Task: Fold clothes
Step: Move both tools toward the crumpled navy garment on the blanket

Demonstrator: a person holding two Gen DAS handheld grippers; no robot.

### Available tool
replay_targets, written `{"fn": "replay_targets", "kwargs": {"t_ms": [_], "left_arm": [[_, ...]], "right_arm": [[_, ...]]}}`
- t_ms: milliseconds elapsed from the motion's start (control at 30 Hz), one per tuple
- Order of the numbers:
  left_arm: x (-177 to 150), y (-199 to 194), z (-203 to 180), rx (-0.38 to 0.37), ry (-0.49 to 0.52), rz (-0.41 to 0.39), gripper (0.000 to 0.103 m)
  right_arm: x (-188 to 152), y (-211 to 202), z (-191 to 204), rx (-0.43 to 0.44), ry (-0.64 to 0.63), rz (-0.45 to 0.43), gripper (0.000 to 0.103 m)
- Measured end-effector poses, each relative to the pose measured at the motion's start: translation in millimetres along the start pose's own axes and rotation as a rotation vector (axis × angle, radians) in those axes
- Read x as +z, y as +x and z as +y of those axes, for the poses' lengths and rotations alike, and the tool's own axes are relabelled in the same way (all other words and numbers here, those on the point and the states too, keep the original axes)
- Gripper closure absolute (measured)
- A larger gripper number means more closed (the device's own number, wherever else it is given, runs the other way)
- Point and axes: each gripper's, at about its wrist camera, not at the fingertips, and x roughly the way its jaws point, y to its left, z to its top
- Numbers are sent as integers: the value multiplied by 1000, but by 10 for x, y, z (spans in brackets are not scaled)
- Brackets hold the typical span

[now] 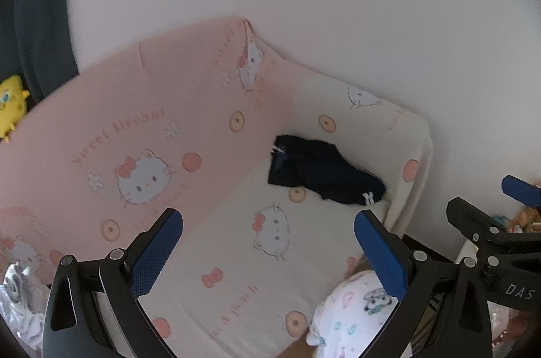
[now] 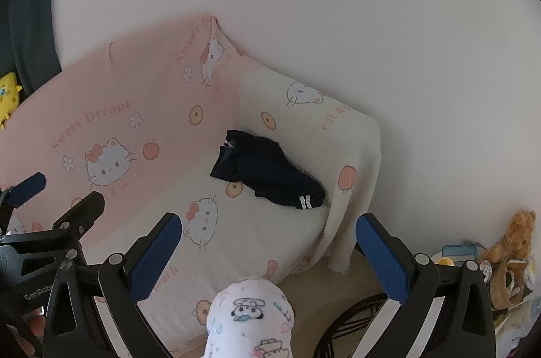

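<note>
A dark navy garment (image 1: pixel 324 170) with white stripes lies crumpled at the far end of the sofa seat, against the armrest; it also shows in the right wrist view (image 2: pixel 267 170). My left gripper (image 1: pixel 267 253) is open and empty, held above the seat well short of the garment. My right gripper (image 2: pixel 268 256) is open and empty, also short of it. The right gripper shows at the right edge of the left wrist view (image 1: pixel 500 222). The left gripper shows at the left edge of the right wrist view (image 2: pixel 50 205).
The sofa (image 1: pixel 243 273) wears a pink and cream cat-print cover. A white patterned knee or cushion (image 2: pixel 252 317) sits below the grippers. A yellow plush (image 1: pixel 12 106) is far left, a brown teddy bear (image 2: pixel 510 253) on the floor right. White wall behind.
</note>
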Motion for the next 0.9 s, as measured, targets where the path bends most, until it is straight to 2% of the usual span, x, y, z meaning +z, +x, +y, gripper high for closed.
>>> {"fn": "replay_targets", "kwargs": {"t_ms": [233, 633, 900], "left_arm": [[-43, 60, -88, 48, 42, 45, 0], [-88, 566, 155, -44, -8, 76, 0], [59, 1174, -19, -92, 48, 100, 0]], "right_arm": [[-9, 155, -17, 6, 16, 20, 0], [-24, 421, -47, 17, 44, 53, 0], [79, 1049, -259, 58, 89, 109, 0]]}}
